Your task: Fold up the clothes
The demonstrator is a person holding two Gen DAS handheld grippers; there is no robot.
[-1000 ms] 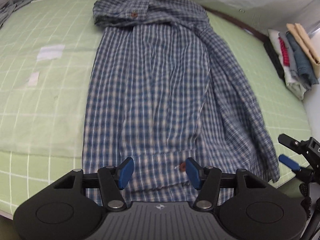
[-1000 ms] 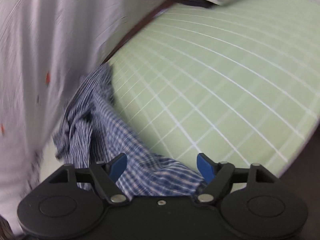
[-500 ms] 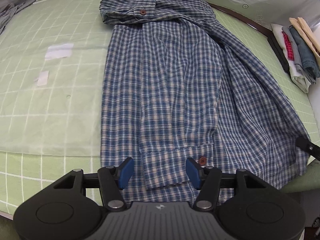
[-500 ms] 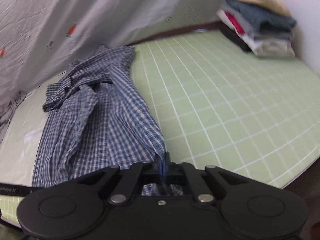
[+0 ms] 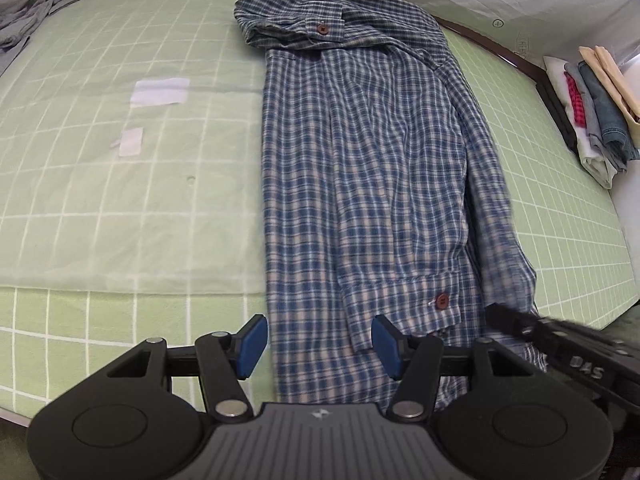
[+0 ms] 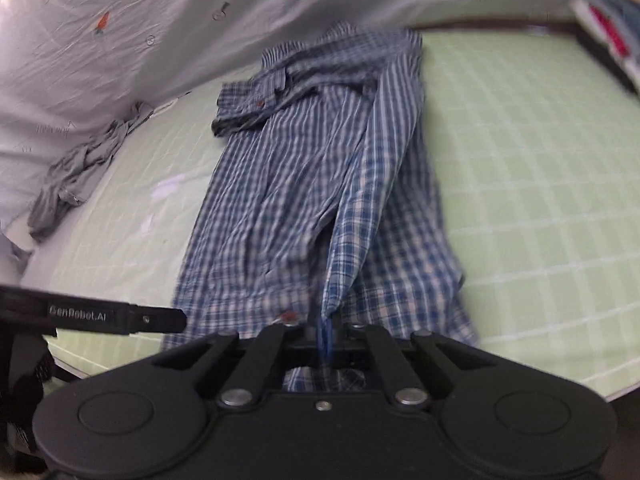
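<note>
A blue plaid shirt [image 5: 360, 168] lies lengthwise on the green grid mat [image 5: 120, 200], collar far, sleeves folded onto the body with a buttoned cuff [image 5: 440, 300] near the hem. My left gripper [image 5: 319, 344] hovers open over the hem's left part, pads clear of the cloth. My right gripper [image 6: 325, 336] pinches the shirt's right side edge [image 6: 340, 272] and holds it lifted over the shirt body. Its jaws are opening a little, with the cloth still between the pads. In the left wrist view, the right gripper's finger [image 5: 520, 324] comes in at the lower right.
A stack of folded clothes [image 5: 596, 116] sits at the mat's far right. A crumpled grey garment [image 6: 80, 168] lies at the far left by a white printed sheet [image 6: 120, 40]. White patches [image 5: 160, 91] mark the mat. The mat's near edge [image 6: 560, 384] drops off below the grippers.
My right gripper has shut on the shirt's right edge and carried it left over the body. My left gripper has slid left along the hem, staying open.
</note>
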